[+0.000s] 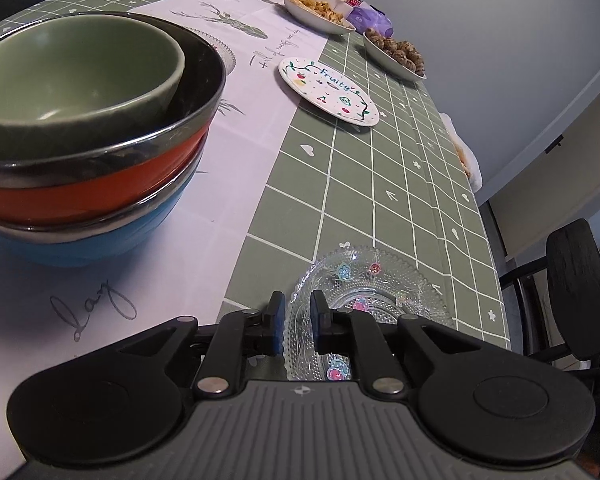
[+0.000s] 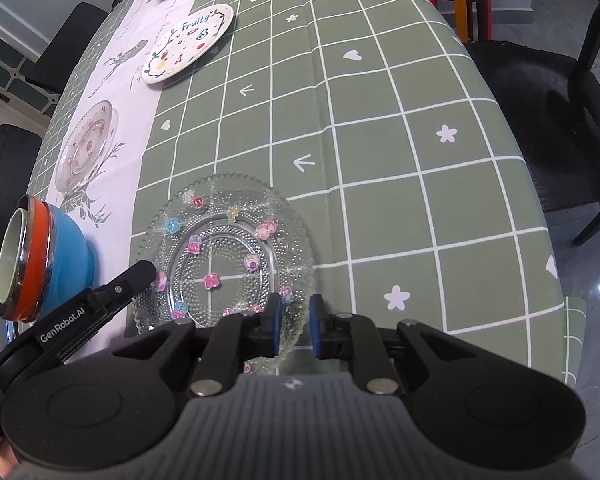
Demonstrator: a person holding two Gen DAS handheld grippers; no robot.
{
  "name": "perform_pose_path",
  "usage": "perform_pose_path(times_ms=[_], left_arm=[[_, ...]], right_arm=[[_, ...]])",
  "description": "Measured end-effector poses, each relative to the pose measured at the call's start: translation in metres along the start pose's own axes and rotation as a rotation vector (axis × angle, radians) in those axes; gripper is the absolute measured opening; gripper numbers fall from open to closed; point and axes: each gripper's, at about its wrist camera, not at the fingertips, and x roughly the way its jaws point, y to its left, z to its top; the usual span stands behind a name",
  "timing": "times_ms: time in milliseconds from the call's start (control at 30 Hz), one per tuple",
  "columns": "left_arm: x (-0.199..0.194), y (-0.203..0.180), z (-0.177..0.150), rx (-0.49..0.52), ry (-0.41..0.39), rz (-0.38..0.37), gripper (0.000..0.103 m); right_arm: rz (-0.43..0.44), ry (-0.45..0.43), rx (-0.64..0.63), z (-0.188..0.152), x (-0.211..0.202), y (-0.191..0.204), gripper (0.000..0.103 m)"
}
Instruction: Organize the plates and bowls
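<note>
My bowl stack (image 1: 92, 132) is done; both grippers, left (image 1: 298, 326) and right (image 2: 295, 328), slightly parted, straddle the near-edge glass plate (image 2: 224, 256) rim, apparently unclamped; Fruity plate (image 2: 188, 42) waits

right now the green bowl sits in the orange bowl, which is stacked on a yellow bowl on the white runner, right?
Not quite: the bottom bowl is blue, not yellow. The left wrist view shows the green bowl nested in the orange bowl, which is stacked on the blue bowl, all on the white runner. The rest of what you said holds.
</note>
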Motion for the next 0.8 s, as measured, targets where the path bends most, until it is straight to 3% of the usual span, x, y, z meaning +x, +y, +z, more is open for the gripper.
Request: perform_pose_path(times_ms=[100, 167, 367, 600, 800], left_arm=[[-0.004, -0.007, -0.001, 0.047, -0.034, 0.018, 0.017], [-0.01, -0.012, -0.002, 0.082, -0.07, 0.021, 0.026], [-0.026, -0.023, 0.002, 0.143, -0.147, 0.024, 0.029], [-0.072, -0.035, 0.041, 0.276, -0.176, -0.135, 0.029], [-0.111, -0.015, 0.1, 0.331, -0.131, -0.188, 0.029]], right_arm=[[0.003, -0.011, -0.012, 0.001, -0.001, 0.003, 0.024], [0.001, -0.031, -0.029, 0.001, -0.004, 0.005, 0.03], [-0.003, -0.122, -0.083, 0.002, -0.017, 0.015, 0.038], [0.058, -0.263, -0.114, 0.011, -0.04, 0.031, 0.038], [0.151, -0.275, -0.126, 0.027, -0.047, 0.066, 0.04]])
